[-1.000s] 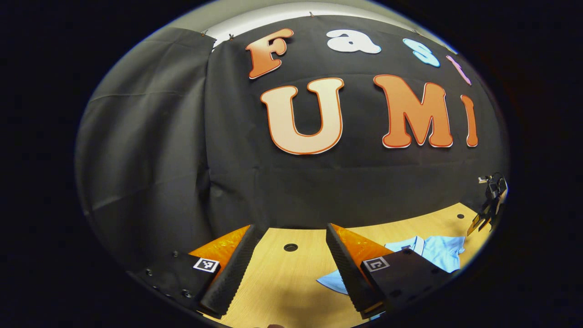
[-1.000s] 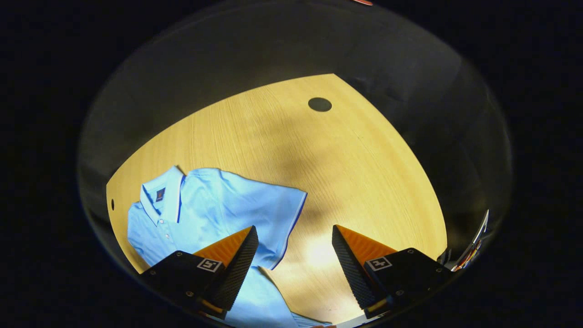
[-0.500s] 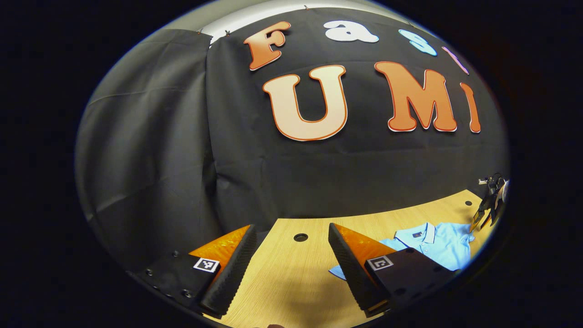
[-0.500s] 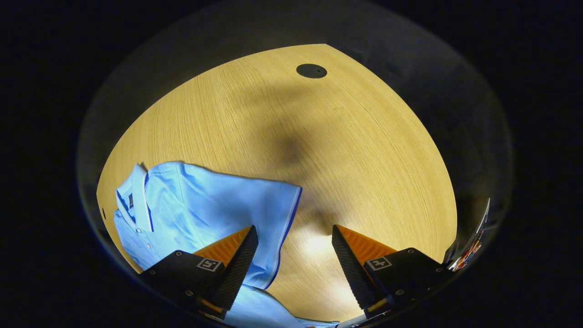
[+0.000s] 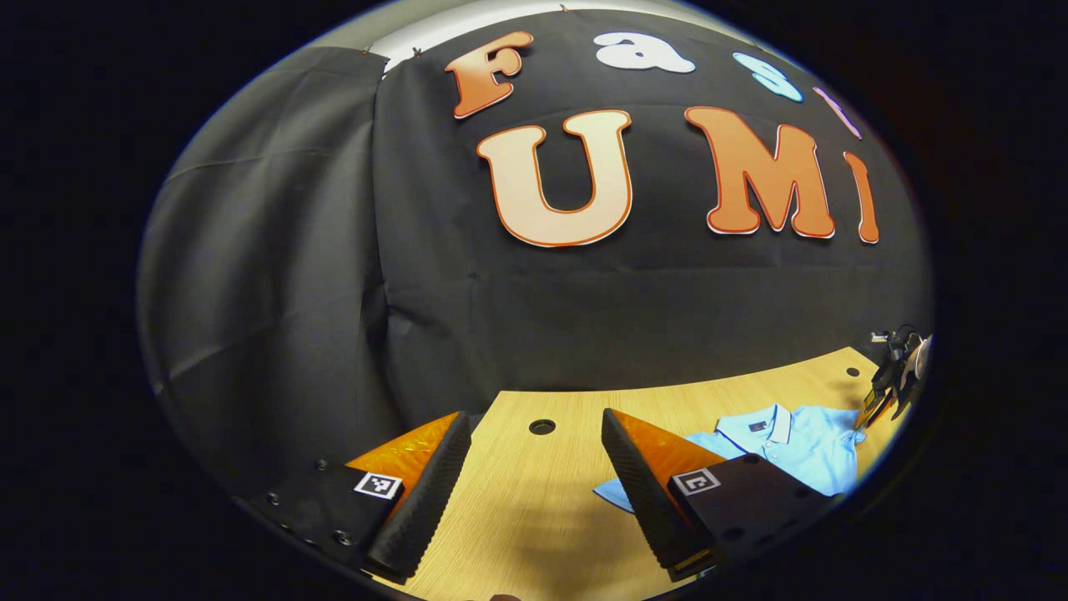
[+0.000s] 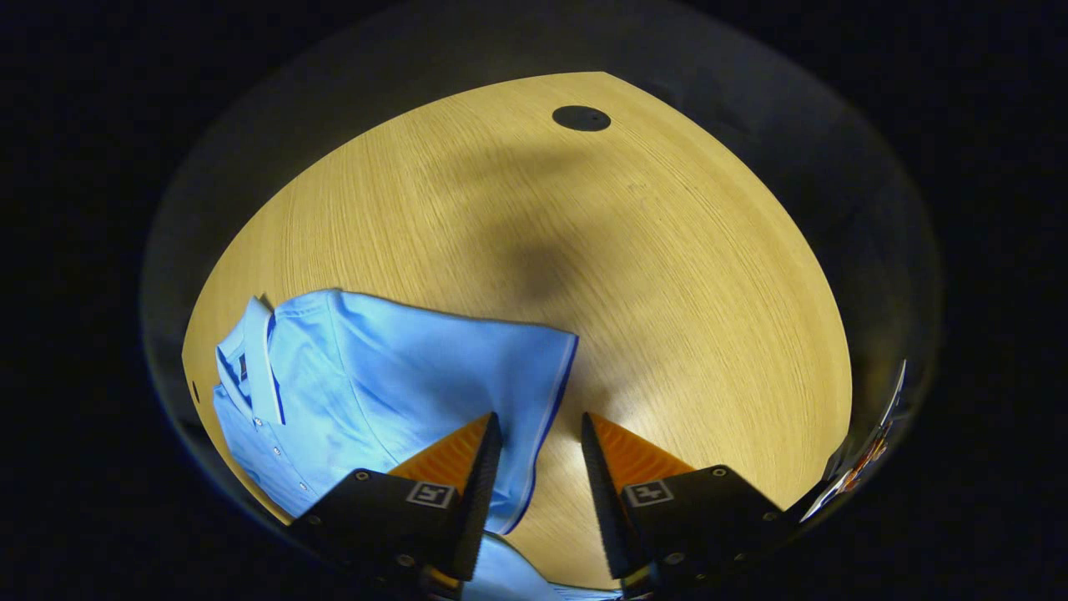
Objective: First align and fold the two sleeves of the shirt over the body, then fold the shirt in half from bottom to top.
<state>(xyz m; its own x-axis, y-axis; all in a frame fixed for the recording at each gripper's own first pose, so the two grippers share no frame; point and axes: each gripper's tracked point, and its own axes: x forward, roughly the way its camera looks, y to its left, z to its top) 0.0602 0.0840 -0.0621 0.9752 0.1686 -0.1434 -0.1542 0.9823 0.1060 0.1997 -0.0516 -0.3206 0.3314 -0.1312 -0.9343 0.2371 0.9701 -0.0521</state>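
Note:
A light blue polo shirt (image 6: 375, 376) lies flat on the wooden table (image 6: 667, 275), collar (image 6: 260, 359) to the left, its sleeve (image 6: 509, 367) spread toward me. My right gripper (image 6: 541, 421) hovers over the sleeve's dark-trimmed hem, which runs through the narrow gap between its fingers. The fingers stand apart, not pressing on cloth. In the left gripper view the shirt (image 5: 793, 446) lies at the lower right, partly behind one finger. My left gripper (image 5: 534, 417) is wide open above bare table, left of the shirt. The right gripper (image 5: 897, 376) shows small at the far right edge.
The booth's black cloth wall (image 5: 275, 275) rises right behind the table's far edge. Round dark holes sit in the tabletop (image 5: 541, 426) (image 6: 581, 118). Bare wood stretches beyond the sleeve in the right gripper view.
The right gripper's fingers have drawn much closer together over the sleeve hem. The left gripper stayed wide open and shifted only slightly.

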